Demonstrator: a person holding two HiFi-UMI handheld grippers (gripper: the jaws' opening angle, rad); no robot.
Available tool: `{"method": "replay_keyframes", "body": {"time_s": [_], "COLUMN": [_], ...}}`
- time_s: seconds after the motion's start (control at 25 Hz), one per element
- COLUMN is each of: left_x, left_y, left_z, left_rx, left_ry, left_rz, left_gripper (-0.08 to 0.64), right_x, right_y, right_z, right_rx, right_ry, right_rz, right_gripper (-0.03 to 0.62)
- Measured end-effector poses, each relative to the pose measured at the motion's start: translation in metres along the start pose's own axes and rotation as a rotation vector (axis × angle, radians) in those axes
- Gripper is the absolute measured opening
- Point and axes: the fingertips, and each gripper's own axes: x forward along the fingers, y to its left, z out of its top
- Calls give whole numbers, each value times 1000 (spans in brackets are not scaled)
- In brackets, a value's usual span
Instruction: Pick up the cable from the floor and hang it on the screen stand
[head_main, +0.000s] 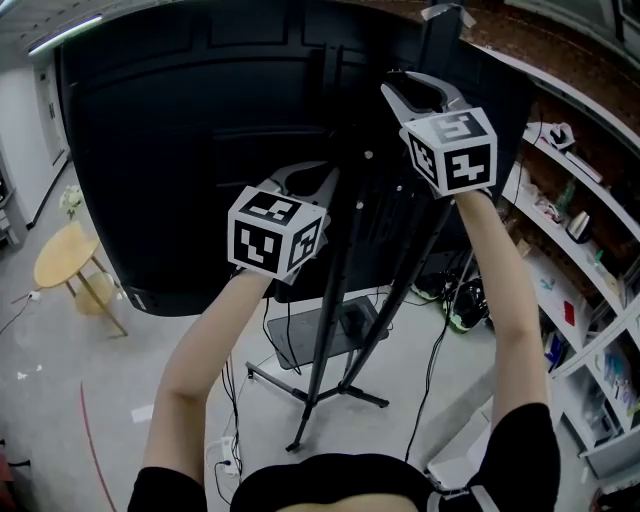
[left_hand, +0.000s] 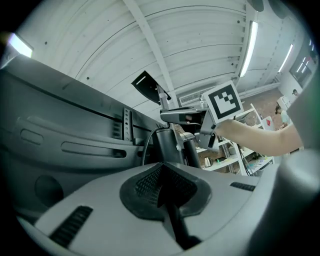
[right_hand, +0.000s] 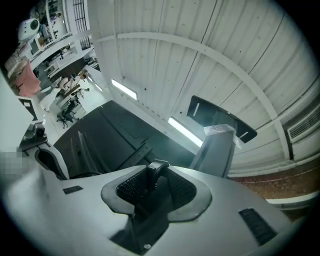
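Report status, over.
Right gripper shut on cable, raised behind screen stand. Left gripper shut, apparently empty. No obstruction seen.

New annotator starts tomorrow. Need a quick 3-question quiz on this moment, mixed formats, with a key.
1. True or false: the right gripper is empty.
2. In the head view, which gripper sits higher in the picture? A) left gripper B) right gripper C) both level
3. Short answer: what piece of furniture shows at the head view's left edge?

Key
1. False: a cable is clamped between its jaws.
2. B
3. The round wooden table.
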Motion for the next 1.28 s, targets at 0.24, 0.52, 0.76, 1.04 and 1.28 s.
{"method": "replay_keyframes", "body": {"time_s": [0.24, 0.52, 0.76, 1.04, 1.28], "left_x": [7, 22, 40, 53, 80], "left_y": [12, 19, 23, 18, 16], "left_z": [17, 43, 75, 90, 89], "left_rx": [52, 104, 157, 209, 373], "left_ry": [12, 14, 34, 83, 178], "left_rz": [42, 53, 62, 51, -10], "left_gripper": [0, 0, 0, 0, 0], "right_x": [-27, -49, -44, -43, -49], "right_y": [-8, -12, -16, -20, 14], "right_z": [-17, -31, -35, -64, -89], "right_rx": [27, 54, -19, -230, -397], "right_ry": [-68, -131, -105, 7, 33], "right_rz": [-133, -270, -342, -472, -481], "right_gripper": [144, 138, 138, 138, 137]}}
